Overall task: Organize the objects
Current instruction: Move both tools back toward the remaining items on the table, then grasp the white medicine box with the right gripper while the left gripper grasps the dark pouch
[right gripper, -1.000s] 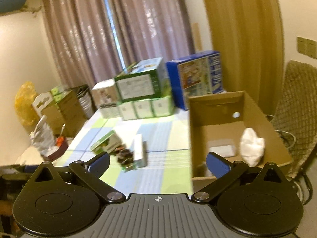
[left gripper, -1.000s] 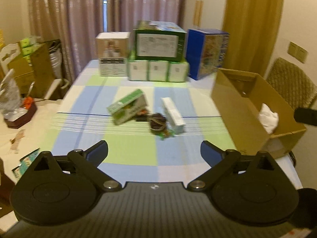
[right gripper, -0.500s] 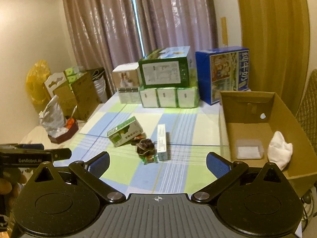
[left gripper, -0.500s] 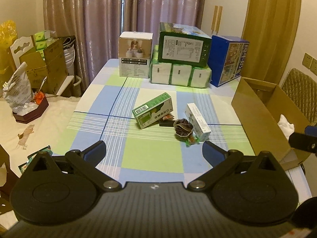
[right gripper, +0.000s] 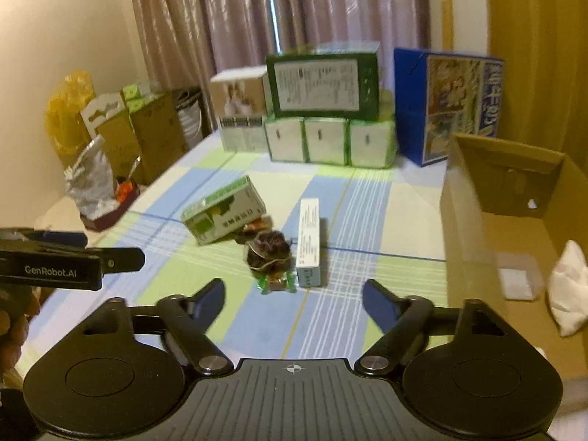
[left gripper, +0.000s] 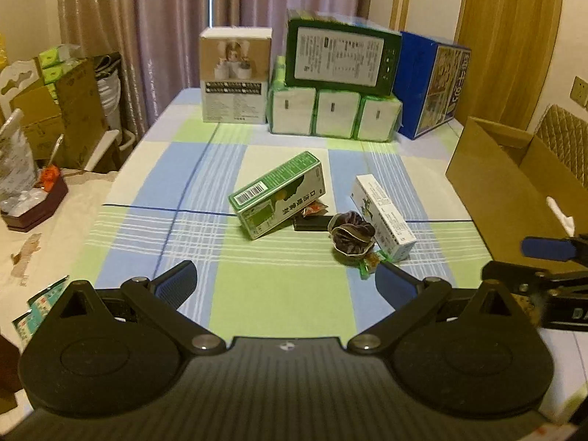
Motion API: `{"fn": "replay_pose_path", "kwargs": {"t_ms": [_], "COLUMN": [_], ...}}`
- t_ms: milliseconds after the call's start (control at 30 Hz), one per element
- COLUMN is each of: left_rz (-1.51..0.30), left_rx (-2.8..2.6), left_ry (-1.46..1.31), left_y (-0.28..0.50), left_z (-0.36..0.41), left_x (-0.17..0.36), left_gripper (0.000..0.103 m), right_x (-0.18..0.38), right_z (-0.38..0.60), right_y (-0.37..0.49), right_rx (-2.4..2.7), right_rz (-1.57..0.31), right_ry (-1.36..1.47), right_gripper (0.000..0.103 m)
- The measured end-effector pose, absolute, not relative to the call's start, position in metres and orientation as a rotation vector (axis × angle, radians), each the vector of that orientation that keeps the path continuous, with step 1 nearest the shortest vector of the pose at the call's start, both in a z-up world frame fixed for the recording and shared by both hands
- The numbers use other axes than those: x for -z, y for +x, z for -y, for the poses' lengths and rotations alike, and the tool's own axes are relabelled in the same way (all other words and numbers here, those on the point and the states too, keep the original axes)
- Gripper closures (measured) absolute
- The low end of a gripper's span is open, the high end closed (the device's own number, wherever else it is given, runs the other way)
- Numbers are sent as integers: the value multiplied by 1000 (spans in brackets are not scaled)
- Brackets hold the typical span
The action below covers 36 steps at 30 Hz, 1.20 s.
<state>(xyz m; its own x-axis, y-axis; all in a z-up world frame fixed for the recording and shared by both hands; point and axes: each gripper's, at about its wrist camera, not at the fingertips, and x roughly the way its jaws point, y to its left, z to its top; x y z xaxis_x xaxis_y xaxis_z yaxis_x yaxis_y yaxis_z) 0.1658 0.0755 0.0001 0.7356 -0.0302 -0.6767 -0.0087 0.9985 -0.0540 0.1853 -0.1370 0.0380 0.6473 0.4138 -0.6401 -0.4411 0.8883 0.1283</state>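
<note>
Both grippers spread, empty | left gripper (left gripper: 284, 281), right gripper (right gripper: 293, 296) | scrunchie (right gripper: 269, 253) ahead touches white box (right gripper: 309, 242) | risk: I nudge both

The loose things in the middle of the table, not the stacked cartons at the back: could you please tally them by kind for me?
Small cartons: 2, a green box and a white box.
Hair scrunchies: 1, dark scrunchie.
Wrapped sweets: 2, a green-wrapped sweet and an orange-wrapped sweet.
Flat black item: 1, kind unclear.
Total: 6
</note>
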Motion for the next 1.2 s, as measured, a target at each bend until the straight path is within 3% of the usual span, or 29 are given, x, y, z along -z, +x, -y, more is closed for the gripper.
{"fn": "replay_pose_path", "kwargs": {"t_ms": [267,400,667,767,967,1200], "left_rz": [-756,-779,-787,-782,-764,-768], "left_rx": [26,52,93,113,168,254], "left_ry": [-45,-74,-58,-56,-39,-11], "left_y": [216,233,245,248,260,280], "left_z": [-74,-74,-66,-64,-55,-31], "left_x": [40,62,81,81,82,86], "left_gripper": [3,13,16,18,29,33], "right_x": [4,17,40,47,44,41], "right_z": [124,117,104,99,111,140], "right_y": [237,255,289,301,302,286], "right_rx": [-491,-503,-521,-520,-448,-370], "right_rz": [-745,-757,-782,-805,-833,-869], "right_ry": [-57,-69,-96,-101,-134,-90], "right_gripper": [47,52,61,79,80,81]}}
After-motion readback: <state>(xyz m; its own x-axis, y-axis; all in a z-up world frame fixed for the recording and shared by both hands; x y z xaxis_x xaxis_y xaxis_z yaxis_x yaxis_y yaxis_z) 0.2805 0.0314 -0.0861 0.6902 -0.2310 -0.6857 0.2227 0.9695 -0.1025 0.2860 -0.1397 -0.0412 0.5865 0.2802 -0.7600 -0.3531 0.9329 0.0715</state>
